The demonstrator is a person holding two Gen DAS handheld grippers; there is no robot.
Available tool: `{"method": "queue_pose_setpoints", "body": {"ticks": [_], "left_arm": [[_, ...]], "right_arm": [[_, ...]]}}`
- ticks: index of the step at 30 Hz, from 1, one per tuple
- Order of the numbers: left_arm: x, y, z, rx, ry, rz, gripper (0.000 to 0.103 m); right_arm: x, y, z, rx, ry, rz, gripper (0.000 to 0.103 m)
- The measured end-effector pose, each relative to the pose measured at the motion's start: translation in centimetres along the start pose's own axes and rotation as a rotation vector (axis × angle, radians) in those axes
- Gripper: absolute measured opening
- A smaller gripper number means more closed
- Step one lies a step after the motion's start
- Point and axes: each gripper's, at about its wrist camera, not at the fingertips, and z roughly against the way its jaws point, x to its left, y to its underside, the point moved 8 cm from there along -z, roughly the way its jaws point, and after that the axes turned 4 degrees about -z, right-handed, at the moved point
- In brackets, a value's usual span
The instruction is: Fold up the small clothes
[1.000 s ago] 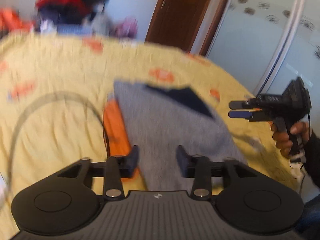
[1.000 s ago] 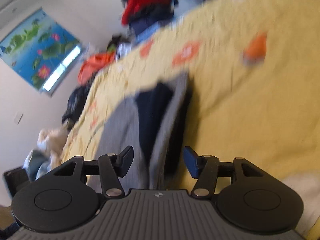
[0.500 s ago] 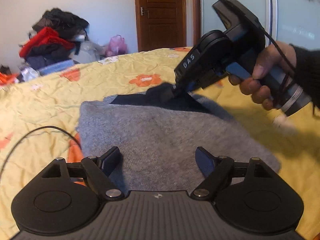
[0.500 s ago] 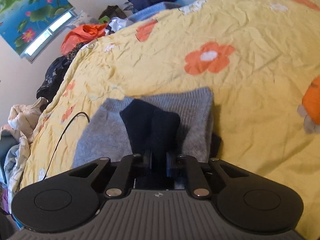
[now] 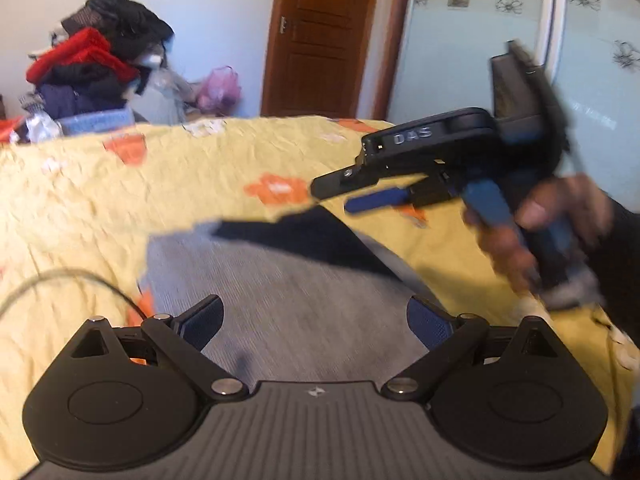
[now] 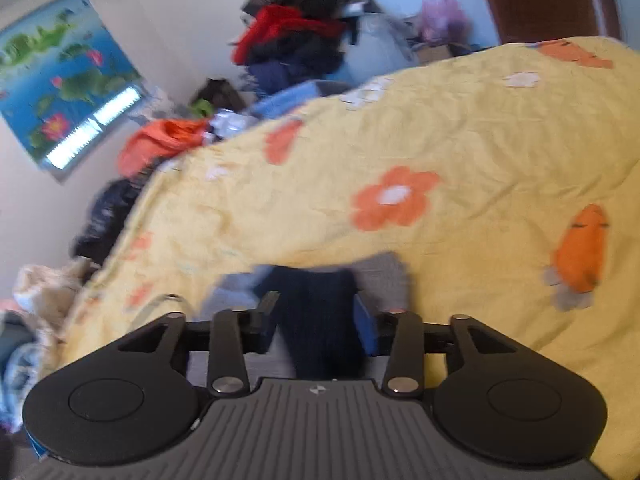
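Note:
A grey knit garment (image 5: 280, 292) with a navy panel (image 5: 312, 236) at its far edge lies flat on the yellow flowered bedspread (image 5: 120, 208). My left gripper (image 5: 316, 316) hovers over its near part, its jaws opening wide and nothing between them. My right gripper (image 5: 332, 197), held by a hand (image 5: 540, 232), hangs just above the garment's far right corner. Its jaws are opening, and the pads press on nothing. In the right wrist view the navy panel (image 6: 316, 292) shows below and between the right gripper (image 6: 316, 308) fingers, with grey knit (image 6: 384, 272) beside it.
A thin black cable (image 5: 80, 276) loops over the bedspread left of the garment. A heap of clothes (image 5: 100, 64) stands beyond the bed's far edge, more clothes (image 6: 160, 148) line its left side. A wooden door (image 5: 320, 40) and glass wardrobe panels (image 5: 480, 40) are behind.
The right gripper was shut on the navy panel half a second ago; it has let go, opened and lifted off to the right. The left gripper's jaws have spread wider.

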Motion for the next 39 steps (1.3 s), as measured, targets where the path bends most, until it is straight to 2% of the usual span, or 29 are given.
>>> {"method": "queue_pose_setpoints", "body": {"ticks": [1, 2, 4, 5, 6, 7, 9, 13, 17, 22, 24, 26, 29, 31, 33, 35, 36, 37, 39], "left_arm": [[0.4, -0.4, -1.5, 0.026, -0.027, -0.006, 0.099], [0.9, -0.5, -3.2, 0.063, -0.052, -0.006, 0.099], [2.0, 0.4, -6.8, 0.183, -0.12, 0.003, 0.099], [2.1, 0.7, -7.7, 0.195, -0.153, -0.019, 0.1], [1.9, 0.8, -7.9, 0.175, -0.169, -0.048, 0.102], [1.7, 0.9, -8.3, 0.168, -0.18, -0.061, 0.103], [1.6, 1.1, -8.4, 0.143, -0.194, -0.057, 0.103], [1.8, 1.3, -8.4, 0.106, -0.2, -0.054, 0.103], [1.8, 1.5, -7.9, 0.102, -0.202, -0.053, 0.103], [1.6, 1.5, -7.5, 0.097, -0.203, -0.055, 0.103], [1.7, 1.5, -7.7, 0.094, -0.203, -0.054, 0.103], [1.7, 1.6, -7.7, 0.091, -0.202, -0.056, 0.103], [2.1, 1.4, -8.1, 0.084, -0.201, -0.055, 0.103], [2.3, 1.1, -8.1, 0.09, -0.213, -0.055, 0.103], [2.2, 0.9, -6.9, 0.074, -0.239, -0.062, 0.103], [2.5, 1.3, -4.0, 0.024, -0.254, -0.042, 0.103], [2.8, 1.9, -2.4, 0.008, -0.231, -0.013, 0.103], [3.3, 2.5, -1.0, 0.003, -0.21, 0.025, 0.103], [4.6, 3.9, 1.0, 0.004, -0.14, 0.137, 0.103]], "right_arm": [[0.9, 0.2, -0.9, 0.017, -0.016, 0.001, 0.073], [1.4, 0.3, -2.2, 0.036, -0.021, 0.004, 0.076], [1.3, 0.6, -5.1, 0.082, 0.006, -0.01, 0.076], [0.4, 1.0, -6.6, 0.112, 0.053, -0.024, 0.075], [-0.8, 1.4, -8.0, 0.134, 0.103, -0.026, 0.071], [-1.3, 1.5, -8.4, 0.075, 0.092, 0.017, 0.065], [-1.3, 1.8, -8.7, 0.031, 0.089, 0.09, 0.064], [-0.7, 1.4, -9.2, 0.035, 0.13, 0.145, 0.064], [-1.0, 1.2, -7.1, -0.018, 0.165, 0.041, 0.064], [1.2, 2.4, -3.9, -0.056, 0.085, 0.025, 0.068], [1.5, 3.2, -4.3, -0.017, 0.078, 0.04, 0.072], [0.1, 4.0, -5.9, 0.036, 0.116, 0.027, 0.073], [-0.8, 3.8, -6.6, -0.022, 0.077, 0.043, 0.07], [-0.6, 3.3, -6.9, -0.004, 0.103, 0.039, 0.069], [-0.1, 3.0, -6.2, 0.01, 0.136, 0.03, 0.069], [0.4, 3.1, -3.5, -0.023, 0.117, -0.002, 0.072], [0.5, 3.4, -1.8, -0.044, 0.082, 0.003, 0.076], [0.4, 3.7, -0.2, -0.058, 0.06, 0.013, 0.085], [-0.9, 4.6, 1.9, -0.055, 0.088, 0.035, 0.09]]}}
